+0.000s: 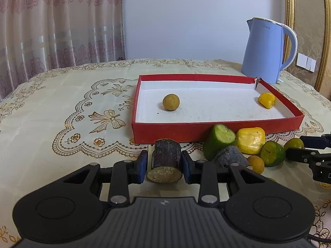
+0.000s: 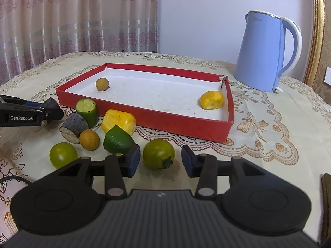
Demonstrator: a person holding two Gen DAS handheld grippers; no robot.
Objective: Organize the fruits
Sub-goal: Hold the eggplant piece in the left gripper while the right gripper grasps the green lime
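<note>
Left gripper (image 1: pixel 164 163) is clamped on the dark stub (image 1: pixel 165 159), feels stiff. Right gripper (image 2: pixel 158 161) jaws apart around the green tomato (image 2: pixel 158 154); smooth, roll-prone, so I'd squeeze its middle.

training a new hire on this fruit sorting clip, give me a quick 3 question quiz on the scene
1. True or false: the left gripper is shut on a dark cane chunk.
2. How many pieces lie in the red box?
3. What sits between the right gripper's fingers: A a green tomato, B a kettle, C a spoon?

Key: 1 true. 2 two, a brown round fruit and a yellow piece. 3 A, not yet gripped.
</note>
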